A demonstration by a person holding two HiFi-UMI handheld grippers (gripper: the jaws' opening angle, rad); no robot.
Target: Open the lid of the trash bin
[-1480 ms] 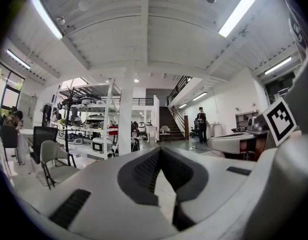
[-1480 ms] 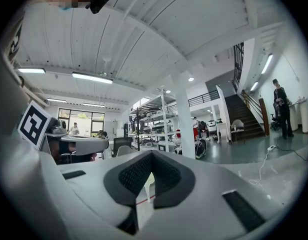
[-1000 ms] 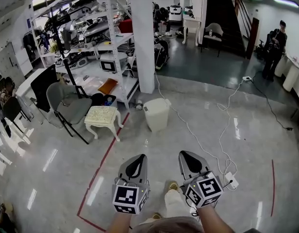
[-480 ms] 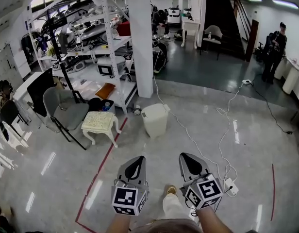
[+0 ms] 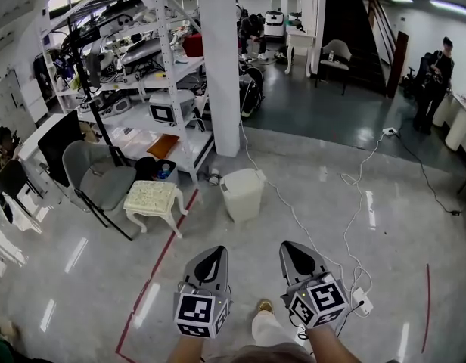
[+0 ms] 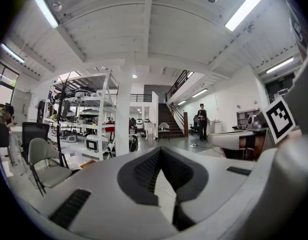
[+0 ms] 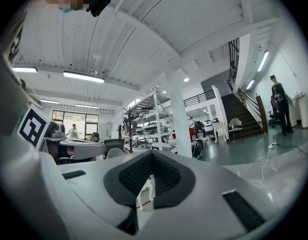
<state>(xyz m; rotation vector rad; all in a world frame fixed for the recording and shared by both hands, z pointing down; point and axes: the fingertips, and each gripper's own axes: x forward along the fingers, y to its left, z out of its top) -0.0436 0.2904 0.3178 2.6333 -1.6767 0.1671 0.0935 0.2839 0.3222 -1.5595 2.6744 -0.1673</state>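
Jaws pressed together, empty, on my left gripper (image 5: 216, 249) and right gripper (image 5: 287, 246). Trash bin (image 5: 243, 195), lid (image 5: 243, 176) shut, stands just before pillar (image 5: 220, 66), well apart from me. Approach step, I judge; next: close in, lift lid edge.

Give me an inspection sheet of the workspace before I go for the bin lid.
Surface: glossy grey floor, red tape line.
Job's things: white trash bin near the pillar, lid down, well ahead of both grippers.
Clutter: white stool, grey chair, loaded shelving rack.
Grippers: left gripper and right gripper both shut, empty.
Cables: white cable runs past the bin to a power strip.
Surroundings: person standing far right, staircase.
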